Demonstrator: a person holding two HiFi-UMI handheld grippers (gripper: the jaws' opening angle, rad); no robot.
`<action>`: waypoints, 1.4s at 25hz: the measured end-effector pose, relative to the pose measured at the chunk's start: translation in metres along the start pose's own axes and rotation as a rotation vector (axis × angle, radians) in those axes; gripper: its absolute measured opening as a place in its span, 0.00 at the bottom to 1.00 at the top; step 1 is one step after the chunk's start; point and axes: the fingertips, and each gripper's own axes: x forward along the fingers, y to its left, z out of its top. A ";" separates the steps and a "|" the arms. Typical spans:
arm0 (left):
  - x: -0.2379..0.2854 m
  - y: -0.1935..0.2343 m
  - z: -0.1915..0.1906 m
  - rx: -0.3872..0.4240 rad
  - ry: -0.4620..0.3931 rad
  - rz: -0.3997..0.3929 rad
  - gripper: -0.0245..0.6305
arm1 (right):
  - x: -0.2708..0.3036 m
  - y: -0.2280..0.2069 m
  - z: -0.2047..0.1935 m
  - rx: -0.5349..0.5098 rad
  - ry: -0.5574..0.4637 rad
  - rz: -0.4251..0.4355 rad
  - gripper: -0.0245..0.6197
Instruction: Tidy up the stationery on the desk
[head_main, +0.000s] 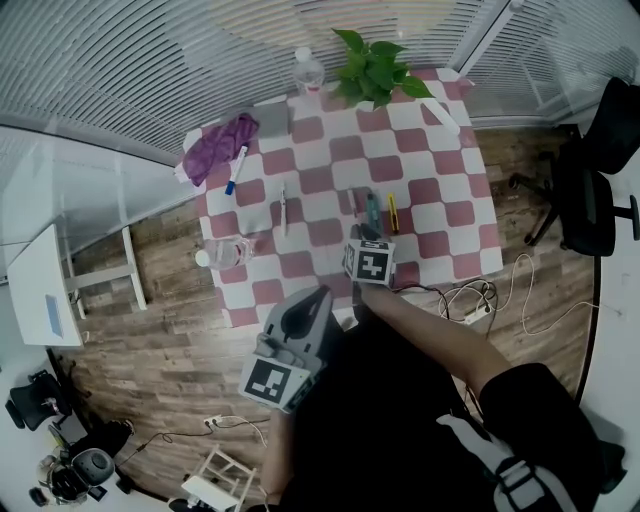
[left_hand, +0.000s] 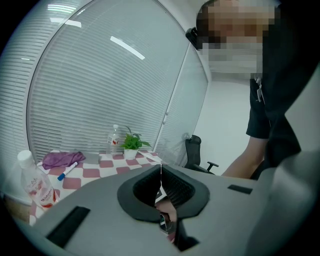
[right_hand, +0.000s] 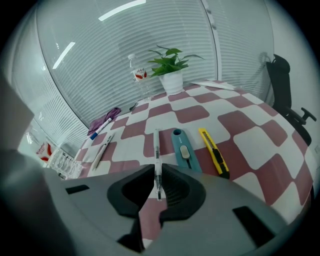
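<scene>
My right gripper (head_main: 365, 238) (right_hand: 158, 175) is low over the near part of the checkered table (head_main: 440, 190), shut on the near end of a clear pen (right_hand: 156, 147) that points away over the cloth. Just right of it lie a teal box cutter (head_main: 373, 212) (right_hand: 183, 151) and a yellow box cutter (head_main: 393, 212) (right_hand: 214, 156). A white pen (head_main: 284, 210) (right_hand: 103, 151) and a blue-capped marker (head_main: 237, 170) (right_hand: 99, 129) lie further left. My left gripper (head_main: 320, 294) (left_hand: 161, 176) hangs off the table's near edge, jaws shut with nothing between them.
A purple cloth (head_main: 215, 148), an upright water bottle (head_main: 308, 72) and a potted plant (head_main: 372, 68) stand at the table's far side. A clear case (head_main: 238, 250) and a lying bottle (left_hand: 37, 182) sit at the left edge. An office chair (head_main: 590, 190) stands on the right.
</scene>
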 end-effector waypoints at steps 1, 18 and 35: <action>0.000 -0.001 0.000 0.000 0.000 0.001 0.09 | 0.001 0.001 -0.001 0.006 0.005 0.004 0.13; -0.003 -0.010 -0.002 0.018 -0.005 0.005 0.09 | -0.006 0.004 -0.005 -0.027 -0.004 0.041 0.18; -0.002 -0.025 -0.012 0.005 0.003 0.036 0.09 | -0.034 0.015 0.006 -0.175 -0.066 0.135 0.13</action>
